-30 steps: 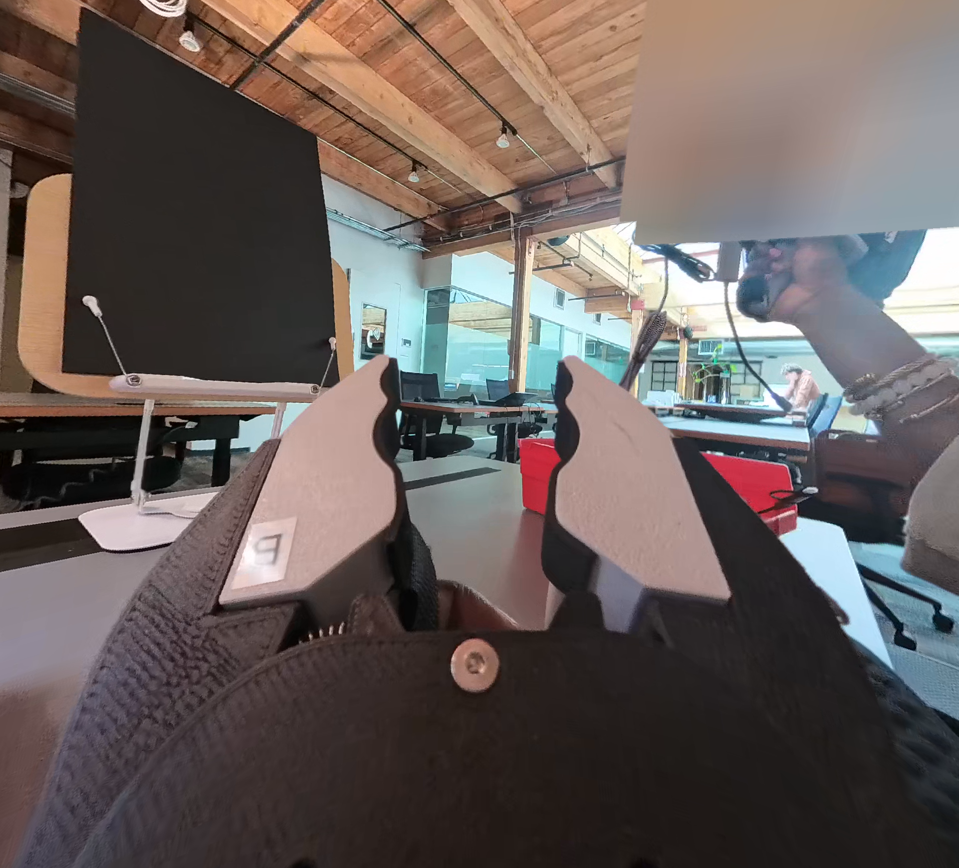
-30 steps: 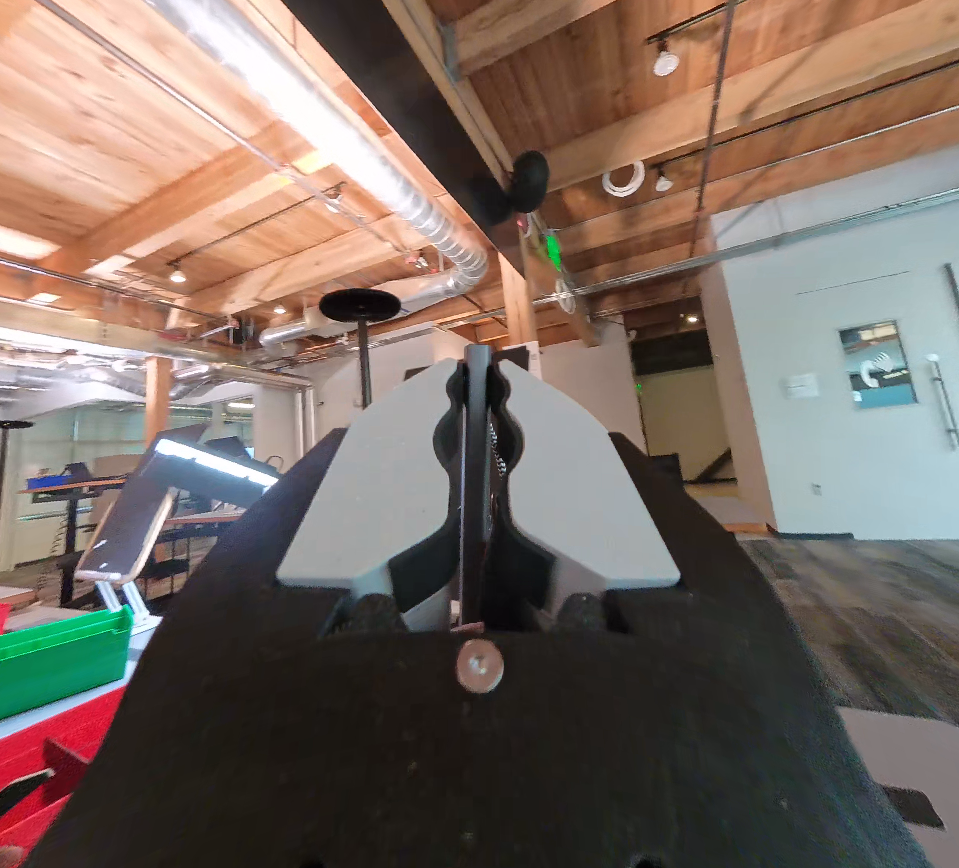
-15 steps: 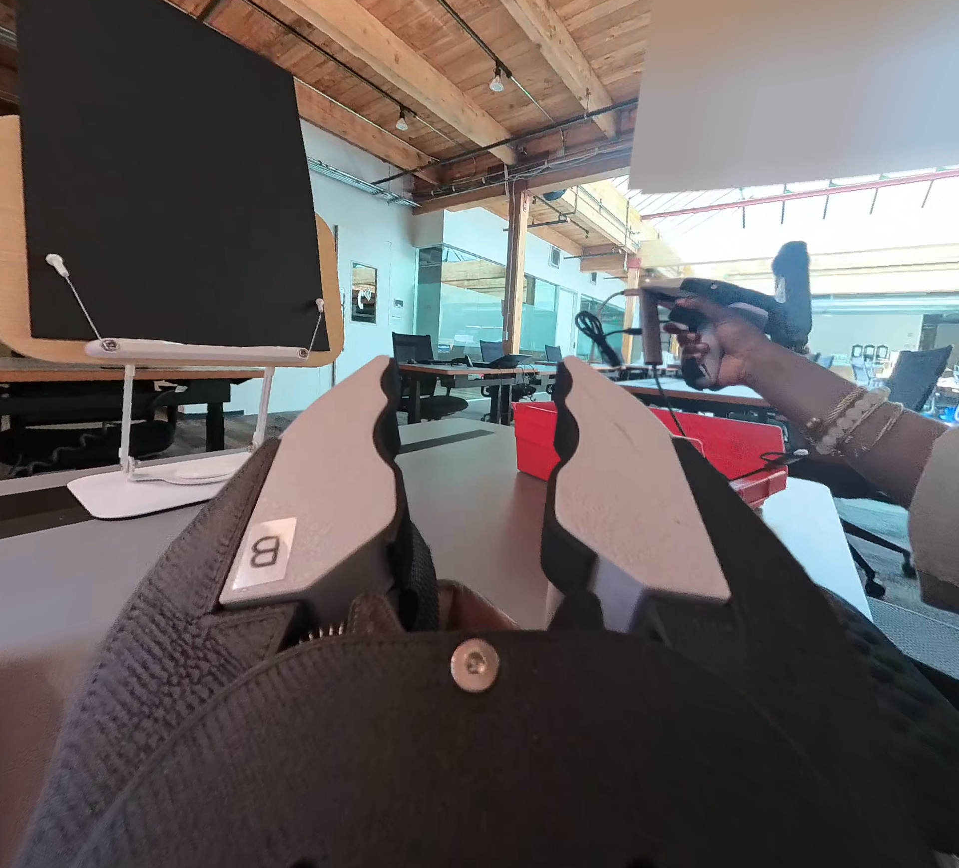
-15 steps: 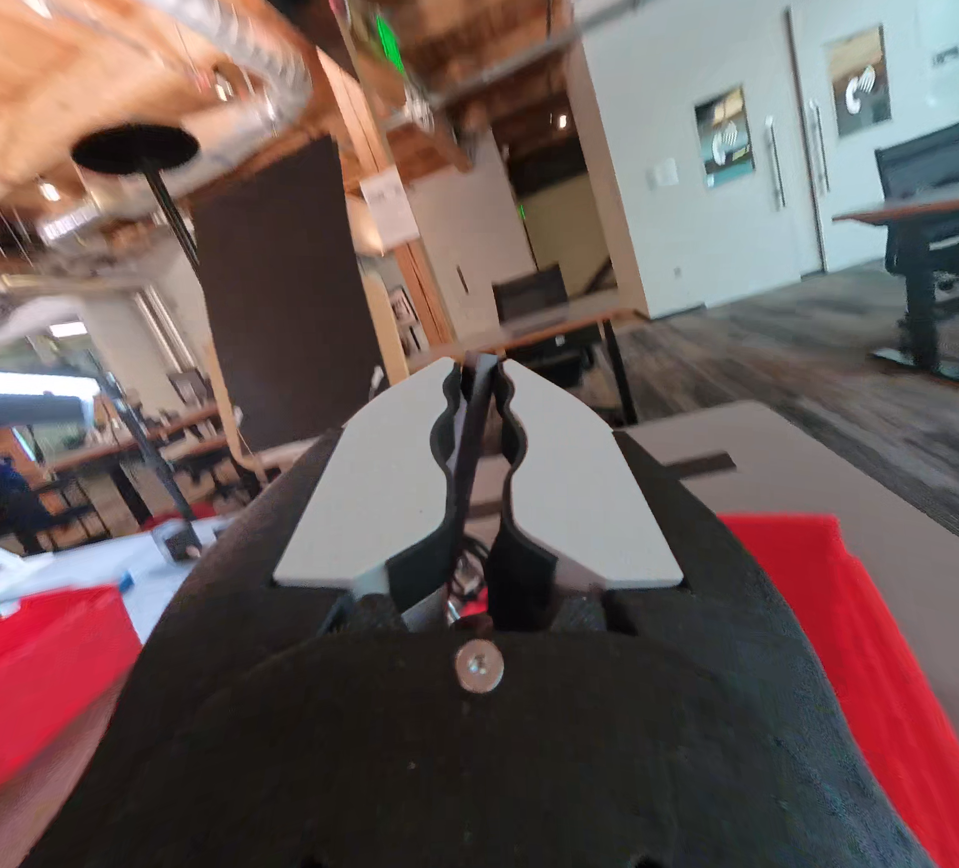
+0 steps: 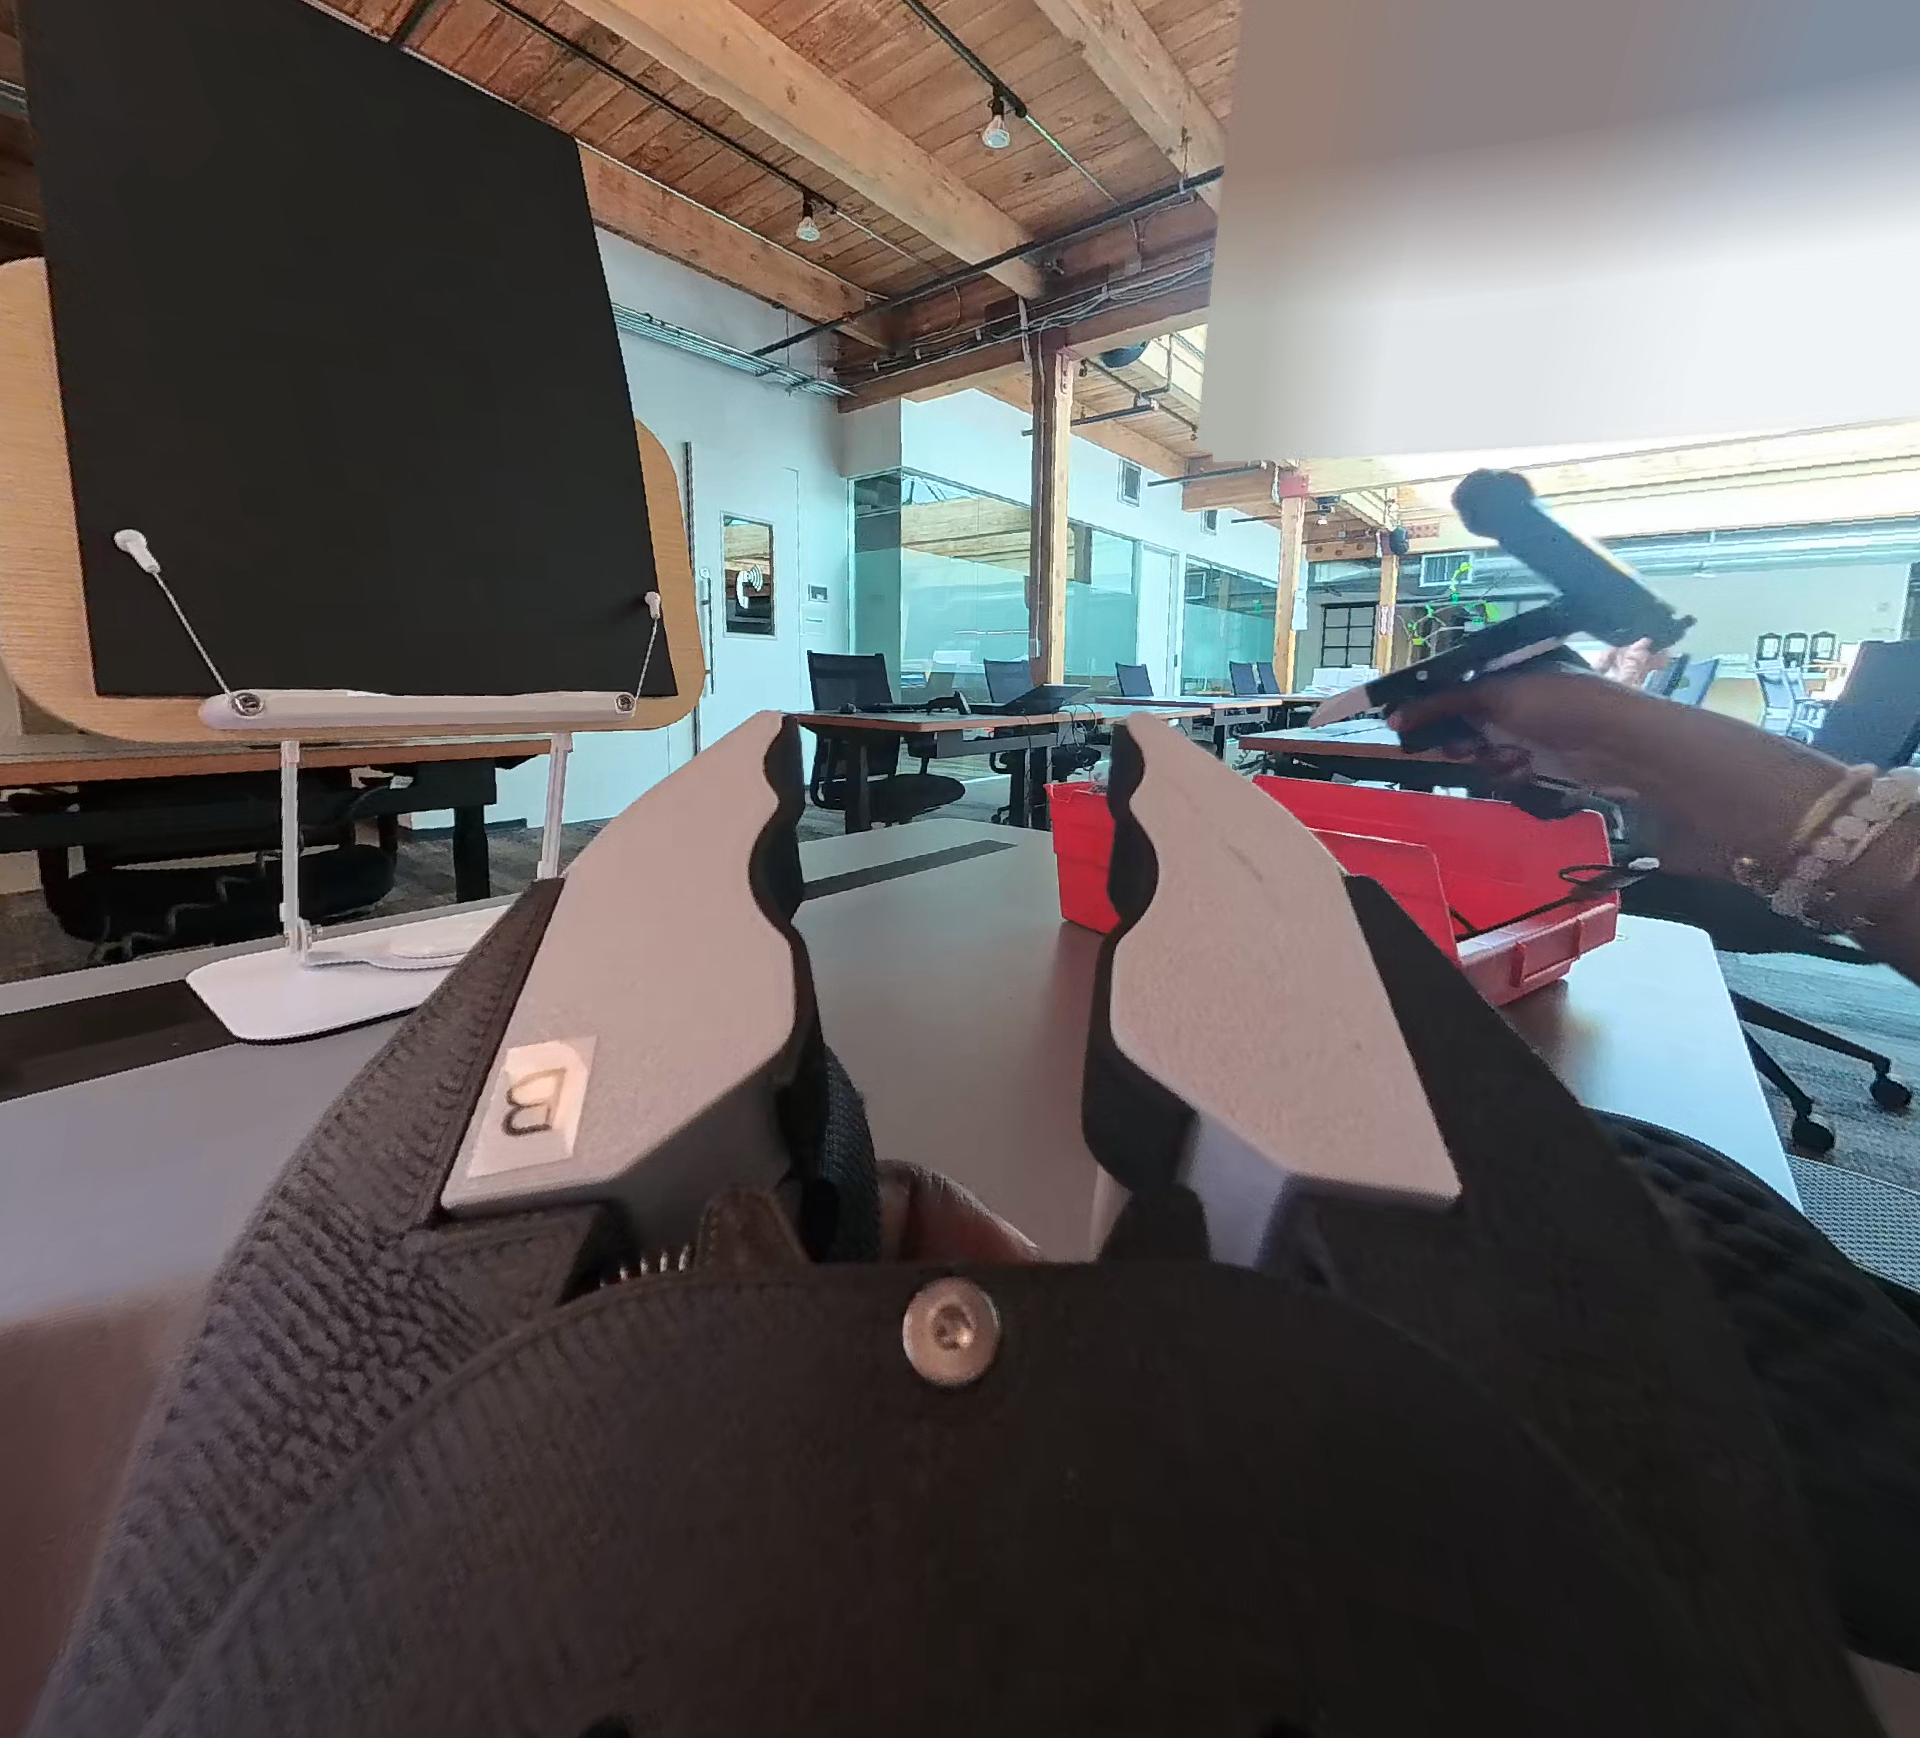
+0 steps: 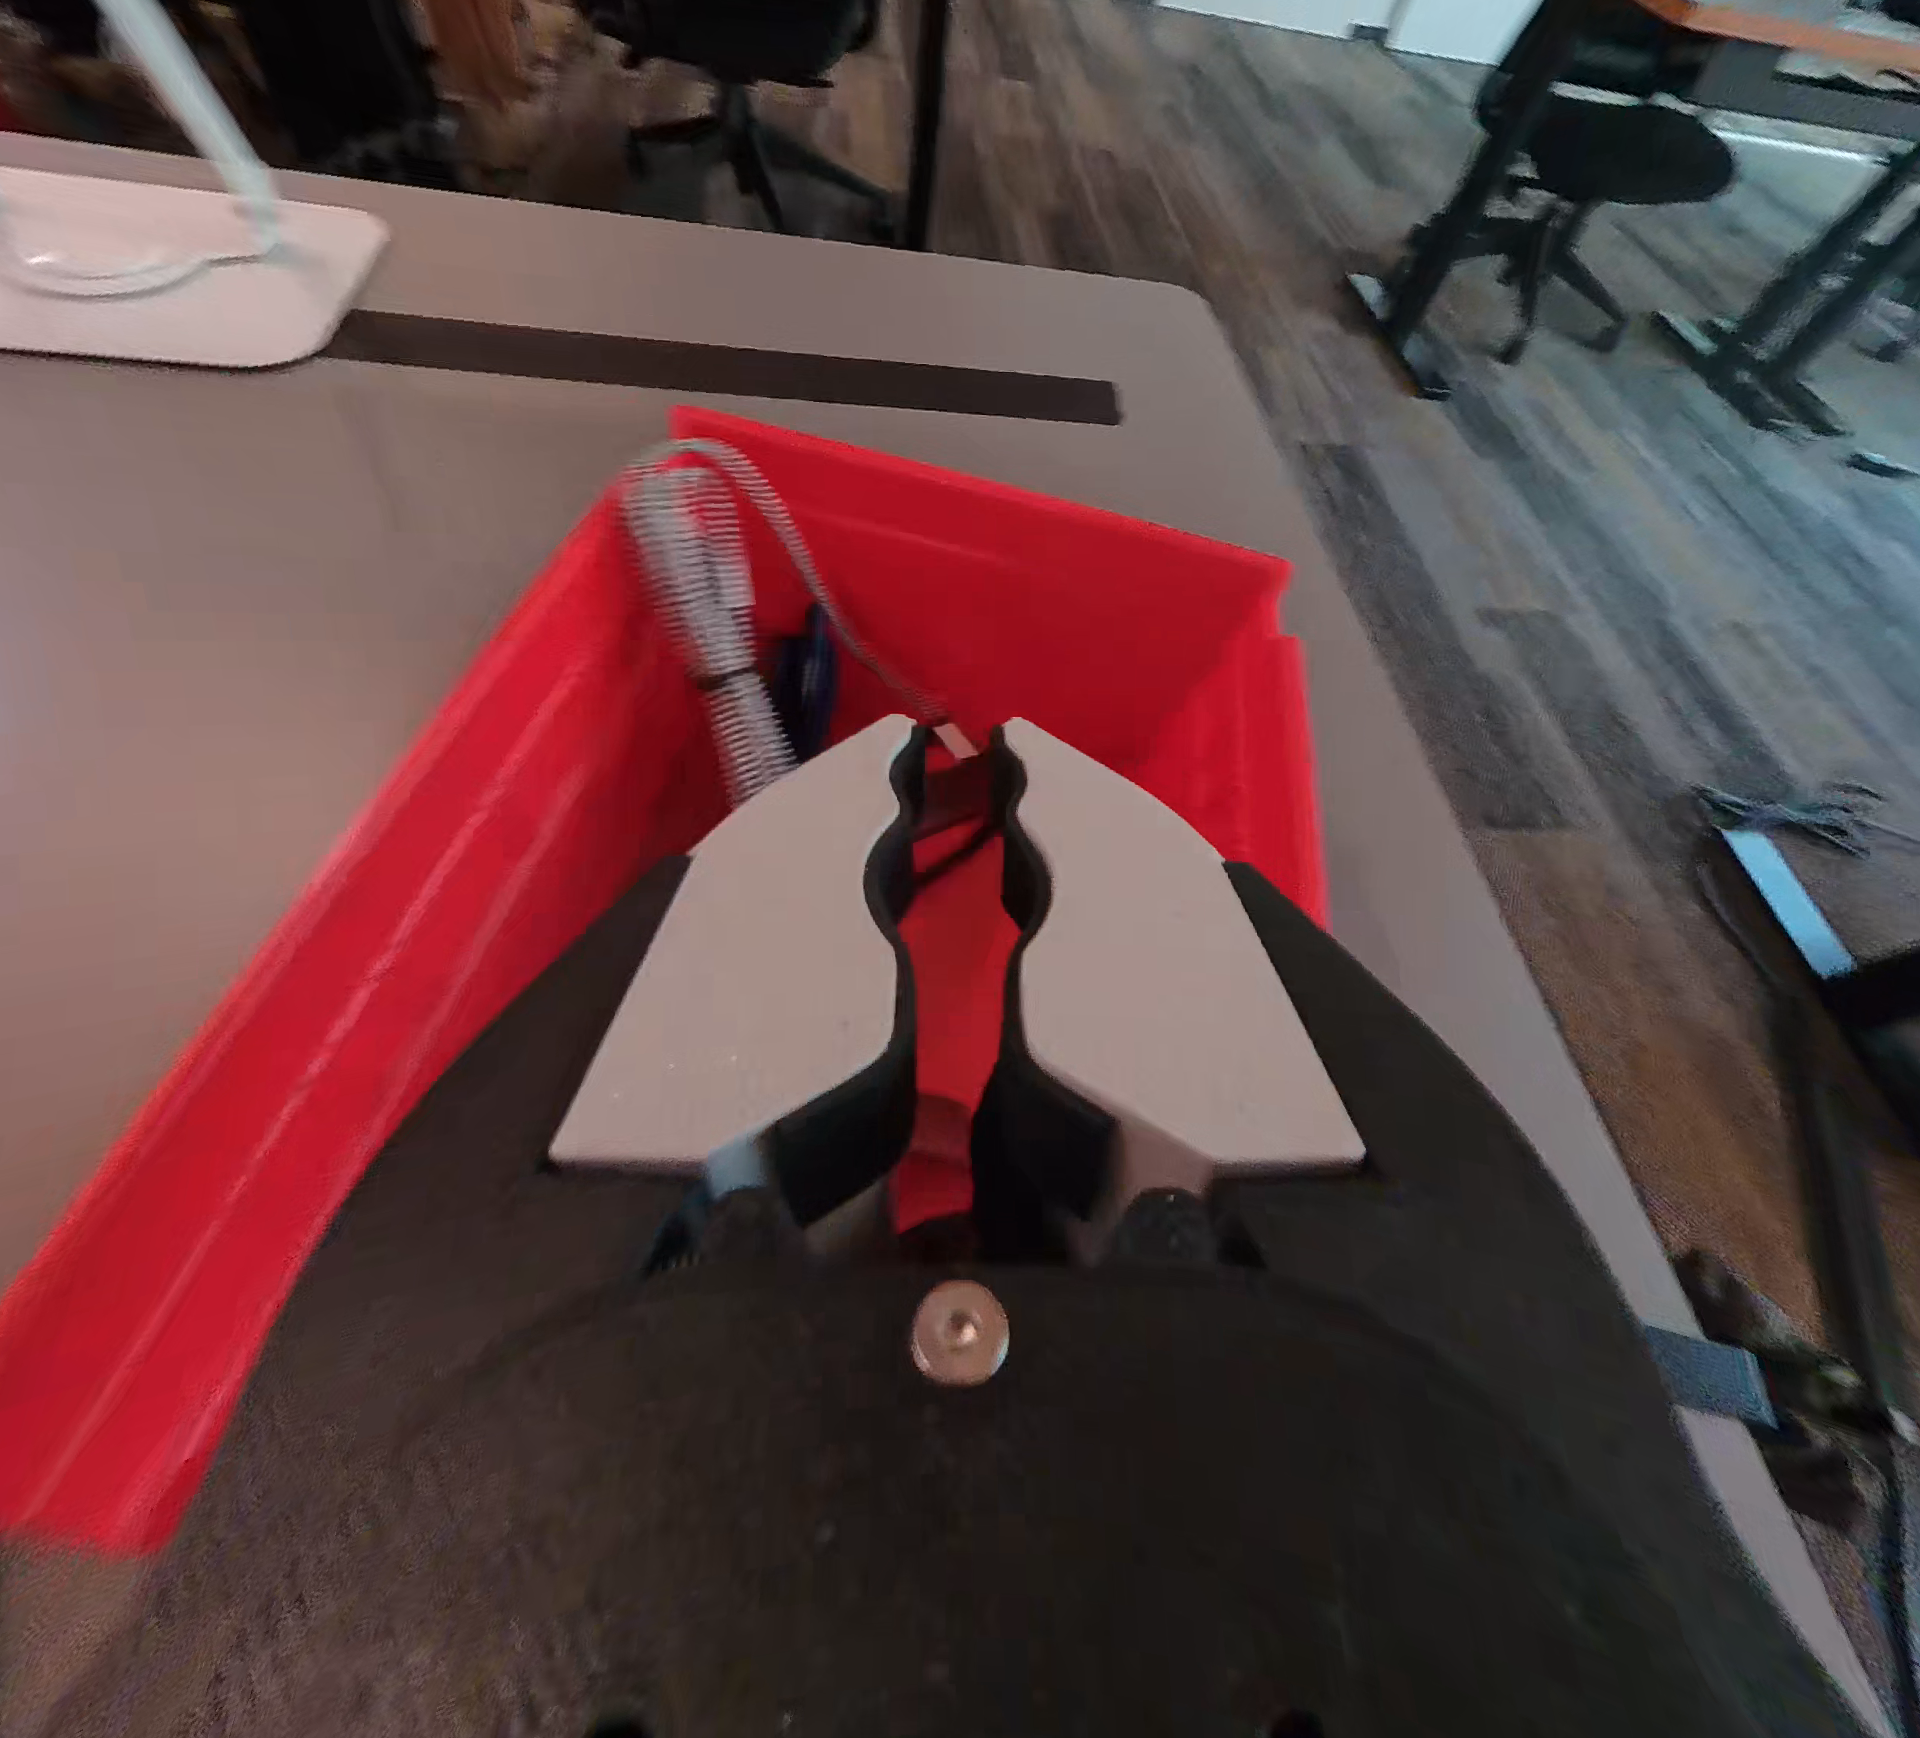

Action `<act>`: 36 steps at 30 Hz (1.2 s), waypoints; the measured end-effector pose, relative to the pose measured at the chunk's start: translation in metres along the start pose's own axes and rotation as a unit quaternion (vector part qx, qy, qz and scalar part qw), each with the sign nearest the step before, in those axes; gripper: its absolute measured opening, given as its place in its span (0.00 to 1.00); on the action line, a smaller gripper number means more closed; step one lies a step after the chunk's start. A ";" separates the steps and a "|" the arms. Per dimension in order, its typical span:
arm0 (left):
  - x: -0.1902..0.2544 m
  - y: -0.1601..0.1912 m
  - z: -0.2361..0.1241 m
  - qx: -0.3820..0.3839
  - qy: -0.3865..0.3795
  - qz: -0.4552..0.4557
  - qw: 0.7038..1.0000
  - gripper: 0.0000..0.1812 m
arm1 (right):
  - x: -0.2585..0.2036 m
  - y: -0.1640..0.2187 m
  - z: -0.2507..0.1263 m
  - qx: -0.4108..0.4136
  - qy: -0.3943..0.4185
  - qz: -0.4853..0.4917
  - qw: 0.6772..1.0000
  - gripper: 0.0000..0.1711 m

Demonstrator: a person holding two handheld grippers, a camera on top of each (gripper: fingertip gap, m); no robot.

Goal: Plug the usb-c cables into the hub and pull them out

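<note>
My left gripper (image 5: 956, 743) is open and empty, low over the grey table (image 5: 935, 961). A red bin (image 5: 1507, 867) stands behind its right finger. A hand (image 5: 1662, 784) holds my right gripper (image 5: 1361, 706) above that bin. In the right wrist view my right gripper (image 6: 958, 738) points down into the red bin (image 6: 1039, 566). A grey braided usb-c cable (image 6: 707, 608) lies coiled in the bin's far corner. One strand runs to a pale plug end (image 6: 951, 743) between the fingertips. The jaws stand a narrow gap apart; whether they pinch the plug I cannot tell. No hub shows.
A black board (image 5: 312, 338) on a white stand (image 5: 312, 971) is at the table's back left; its base (image 6: 156, 286) also shows in the right wrist view. A black strip (image 6: 727, 384) crosses the table behind the bin. The table's right edge (image 6: 1382, 649) runs beside the bin. Office desks and chairs stand beyond. My right fingertips sit around 45 cm from my left ones.
My right gripper has swung down from pointing at the ceiling into the red bin, carrying the cable there. Its jaw gap looks slightly wider. The left gripper has stayed open and nearly still.
</note>
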State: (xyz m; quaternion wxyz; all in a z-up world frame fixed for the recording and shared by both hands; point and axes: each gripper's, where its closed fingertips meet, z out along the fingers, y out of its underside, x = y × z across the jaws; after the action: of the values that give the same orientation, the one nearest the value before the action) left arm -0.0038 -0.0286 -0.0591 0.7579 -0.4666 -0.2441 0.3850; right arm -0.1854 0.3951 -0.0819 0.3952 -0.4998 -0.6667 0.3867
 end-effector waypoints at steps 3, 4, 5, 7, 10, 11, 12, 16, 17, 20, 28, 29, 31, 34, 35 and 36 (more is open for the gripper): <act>-0.001 0.003 0.000 -0.008 -0.004 0.000 1.000 0.31 | -0.055 -0.001 -0.023 0.008 -0.122 -0.004 0.992 0.16; -0.001 0.004 0.000 -0.011 -0.004 0.000 1.000 0.31 | -0.078 0.003 -0.033 0.004 -0.175 -0.009 0.984 0.22; -0.001 0.004 0.001 -0.013 -0.003 0.000 1.000 0.31 | -0.100 0.008 -0.044 -0.003 -0.221 -0.012 0.975 0.30; 0.001 0.005 0.001 -0.016 -0.001 0.002 1.000 0.31 | -0.130 0.023 -0.060 -0.023 -0.262 -0.026 0.965 0.40; 0.002 0.008 0.002 -0.023 0.000 0.009 1.000 0.31 | -0.146 0.057 -0.063 -0.075 -0.214 -0.064 0.972 0.40; 0.002 0.008 0.002 -0.025 0.000 0.011 1.000 0.31 | -0.148 0.068 -0.060 -0.093 -0.188 -0.076 0.975 0.36; 0.002 0.008 0.002 -0.025 -0.001 0.013 1.000 0.31 | -0.150 0.078 -0.056 -0.106 -0.169 -0.094 0.975 0.30; 0.001 0.007 0.001 -0.023 -0.005 0.022 0.999 0.31 | -0.158 0.078 -0.039 -0.078 -0.118 -0.172 0.975 0.12; 0.001 0.005 0.000 -0.020 -0.007 0.024 0.999 0.31 | -0.162 0.076 -0.035 -0.075 -0.118 -0.172 0.975 0.12; 0.003 -0.001 -0.004 -0.009 -0.010 0.034 0.999 0.31 | -0.178 0.069 -0.025 -0.063 -0.119 -0.172 0.976 0.13; 0.008 -0.071 -0.030 0.041 0.003 0.100 0.994 0.29 | -0.247 0.053 -0.015 -0.048 -0.156 -0.197 0.967 0.14; 0.002 -0.082 -0.037 0.046 -0.004 0.102 0.994 0.29 | -0.259 0.051 -0.014 -0.046 -0.162 -0.203 0.965 0.14; -0.016 -0.102 -0.054 0.054 -0.035 0.114 0.991 0.28 | -0.285 0.047 -0.014 -0.041 -0.173 -0.219 0.959 0.14; -0.053 -0.128 -0.089 0.062 -0.118 0.153 0.979 0.27 | -0.328 0.042 -0.019 -0.032 -0.200 -0.232 0.951 0.14; -0.066 -0.135 -0.102 0.065 -0.148 0.167 0.973 0.27 | -0.342 0.041 -0.022 -0.027 -0.211 -0.233 0.949 0.14; -0.078 -0.142 -0.115 0.066 -0.177 0.179 0.966 0.26 | -0.358 0.040 -0.026 -0.022 -0.223 -0.233 0.946 0.14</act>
State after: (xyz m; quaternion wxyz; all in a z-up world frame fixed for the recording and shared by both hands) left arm 0.0848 -0.1890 0.0160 0.6503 -0.3764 -0.2613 0.6060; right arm -0.0802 0.0584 -0.1581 0.3044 -0.2400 -0.8442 0.3703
